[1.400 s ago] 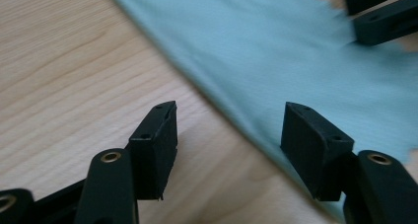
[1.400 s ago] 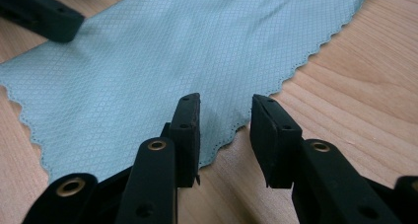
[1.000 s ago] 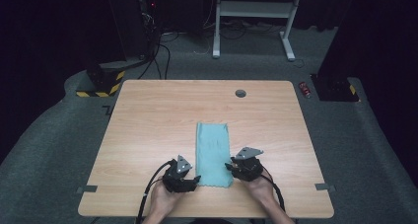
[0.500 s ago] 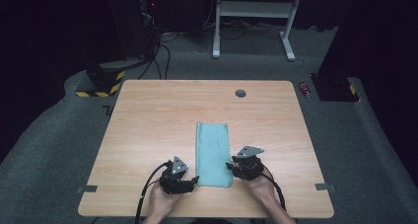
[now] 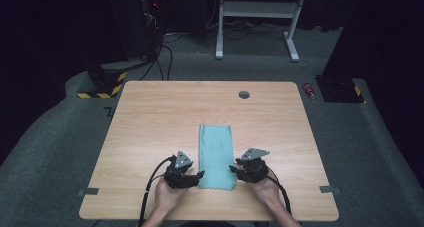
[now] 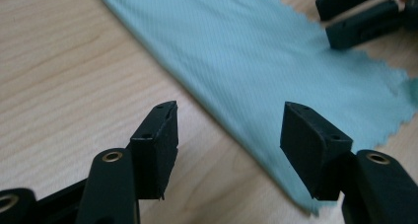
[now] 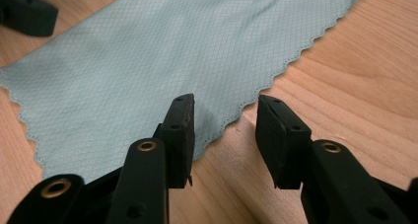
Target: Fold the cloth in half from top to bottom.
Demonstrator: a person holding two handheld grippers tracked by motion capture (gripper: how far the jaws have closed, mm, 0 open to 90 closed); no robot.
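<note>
Between left hand-held gripper [image 5: 196, 176] and right hand-held gripper [image 5: 234, 170] lies cloth [image 5: 216, 154].

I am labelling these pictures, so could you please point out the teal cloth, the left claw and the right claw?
teal cloth [image 5: 216, 149]: high view, middle of the fabric.
left claw [image 6: 229, 130]: left gripper view, midway between its open fingertips.
right claw [image 7: 226, 120]: right gripper view, midway between its open fingertips, at the cloth's scalloped edge.

No readable text, labels or numbers anywhere, just yellow-black hazard stripes [image 5: 102, 88] on the floor unit off the desk's far-left corner.
</note>
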